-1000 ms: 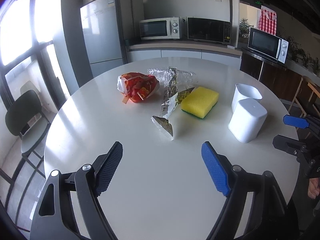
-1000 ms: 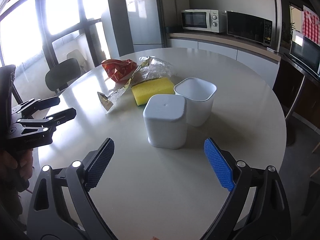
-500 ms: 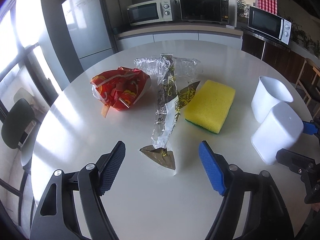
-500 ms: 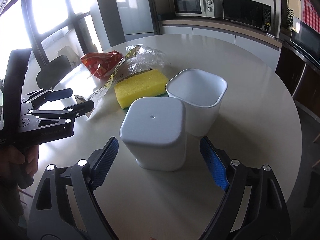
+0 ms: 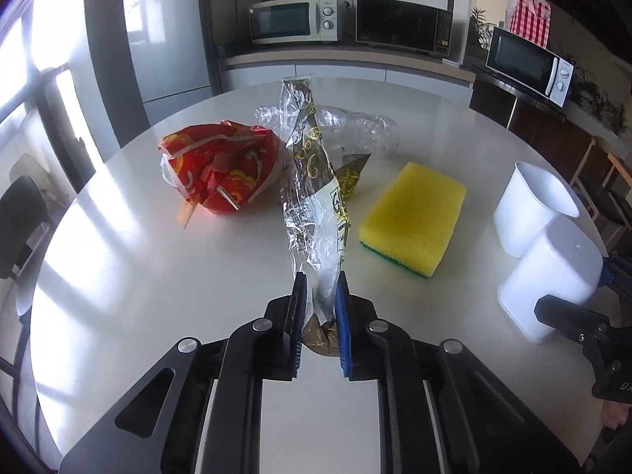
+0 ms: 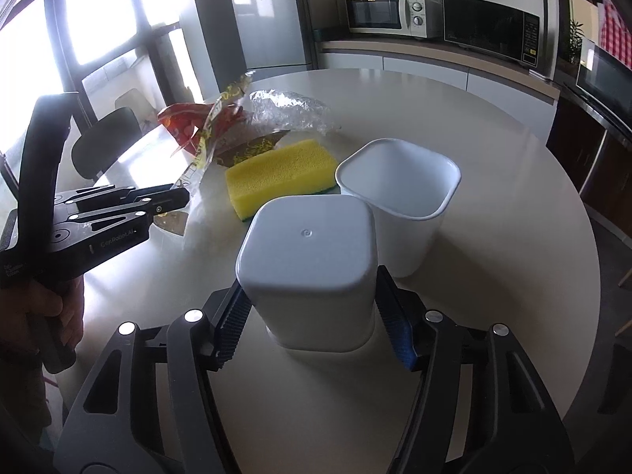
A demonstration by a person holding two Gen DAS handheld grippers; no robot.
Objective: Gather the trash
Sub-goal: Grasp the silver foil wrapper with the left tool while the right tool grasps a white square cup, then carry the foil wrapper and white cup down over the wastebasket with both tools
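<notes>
both grippers (image 5: 320, 296) (image 6: 312, 316) were black plastic with silver screws, one dark ribbed pad and one blue; white lettering on the left body, probably "genrobot.ai".

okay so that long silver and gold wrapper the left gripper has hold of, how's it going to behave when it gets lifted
Likely floppy: the long wrapper is thin crinkled film, twisted along its length, so the free end should sag or swing. Probably very light, being flat and apparently empty. Its glossy surface may be slippery, though the left gripper, whose jaws have just closed on its near end, pinches it between ridged pads.
</notes>
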